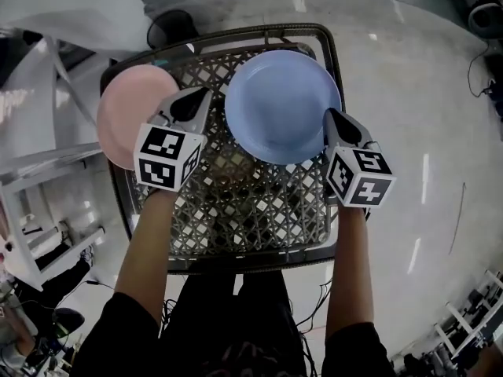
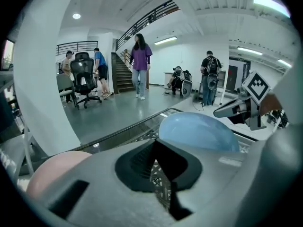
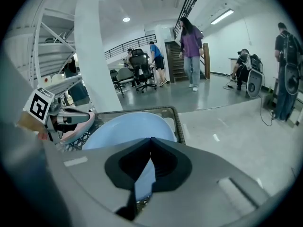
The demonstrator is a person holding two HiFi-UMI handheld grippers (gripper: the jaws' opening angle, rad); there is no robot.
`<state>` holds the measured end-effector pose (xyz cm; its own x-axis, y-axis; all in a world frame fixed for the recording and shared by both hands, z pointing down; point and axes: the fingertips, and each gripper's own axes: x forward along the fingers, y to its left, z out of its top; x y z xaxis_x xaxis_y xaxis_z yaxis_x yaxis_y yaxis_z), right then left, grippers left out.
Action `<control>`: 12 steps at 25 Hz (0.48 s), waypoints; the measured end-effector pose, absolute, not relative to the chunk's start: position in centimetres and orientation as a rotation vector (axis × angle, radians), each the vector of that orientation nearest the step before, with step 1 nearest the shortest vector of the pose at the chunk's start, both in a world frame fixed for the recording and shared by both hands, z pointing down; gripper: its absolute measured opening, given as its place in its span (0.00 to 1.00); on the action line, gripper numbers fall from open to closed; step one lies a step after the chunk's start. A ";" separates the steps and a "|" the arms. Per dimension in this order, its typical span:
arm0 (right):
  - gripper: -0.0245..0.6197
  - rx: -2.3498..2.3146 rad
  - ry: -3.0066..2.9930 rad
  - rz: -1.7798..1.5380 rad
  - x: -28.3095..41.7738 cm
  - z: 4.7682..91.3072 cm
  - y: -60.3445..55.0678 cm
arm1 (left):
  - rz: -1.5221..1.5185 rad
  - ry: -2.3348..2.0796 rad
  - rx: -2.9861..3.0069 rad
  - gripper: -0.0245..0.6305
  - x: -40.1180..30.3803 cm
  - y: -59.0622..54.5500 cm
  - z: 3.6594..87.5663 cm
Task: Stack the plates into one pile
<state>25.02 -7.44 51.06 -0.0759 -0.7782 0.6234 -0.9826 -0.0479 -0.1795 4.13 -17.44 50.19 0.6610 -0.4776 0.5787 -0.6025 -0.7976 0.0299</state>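
- Plates lie unstacked, side by side: the blue plate (image 1: 283, 104) sits at the far right of a dark woven basket (image 1: 259, 254), and the pink plate (image 1: 130, 116) sits at its far left.
- The blue plate's right edge covers the basket's right rim. The pink plate reaches out past the left rim.
- The pink plate's right edge is hidden behind the left gripper (image 1: 192, 100) in the head view. In the left gripper view only a pale slice of this plate (image 2: 52, 174) shows past the gripper body.
- The right gripper (image 1: 330, 118) has its tip at the blue plate's right rim. In its own view the fingers meet at their tips (image 3: 151, 140), and blue shows through the slit below them. Whether the rim is caught there is hard to make out.
- The left gripper hovers between the two plates. Its fingers are together (image 2: 155, 143), with only basket weave visible in the slit.
- The basket holds both plates on its open lattice. Its near rim is partly covered by the person's forearms.
- Beyond lies a grey floor with an office chair (image 2: 85, 79), stairs and several standing people, small and distorted by the lens.
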 end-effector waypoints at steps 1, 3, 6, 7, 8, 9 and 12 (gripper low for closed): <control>0.05 1.879 -1.890 0.860 25.4 51.1 -7.2 | 0.845 -0.863 2.661 0.03 4.5 -17.3 50.3; 0.05 1.892 -1.870 0.867 26.1 51.3 -6.7 | 0.865 -0.841 2.661 0.03 5.3 -17.0 50.5; 0.09 1.895 -1.849 0.881 27.0 52.0 -6.3 | 0.892 -0.824 2.651 0.04 6.2 -16.9 51.2; 0.10 1.895 -1.842 0.886 27.2 52.3 -6.2 | 0.900 -0.821 2.644 0.06 6.4 -16.8 51.5; 0.10 1.895 -1.836 0.892 27.4 52.5 -6.1 | 0.905 -0.819 2.636 0.08 6.5 -16.7 51.8; 0.13 1.896 -1.830 0.898 27.6 52.6 -5.9 | 0.906 -0.819 2.629 0.10 6.7 -16.6 51.9; 0.20 1.897 -1.815 0.914 27.8 53.1 -5.8 | 0.884 -0.834 2.613 0.18 6.9 -16.5 52.0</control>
<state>27.78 -5.82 53.08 -0.0343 -0.7462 0.6649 -0.9784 -0.1105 -0.1745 6.87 -16.54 52.00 0.6503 -0.4370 0.6214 -0.5945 -0.8020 0.0581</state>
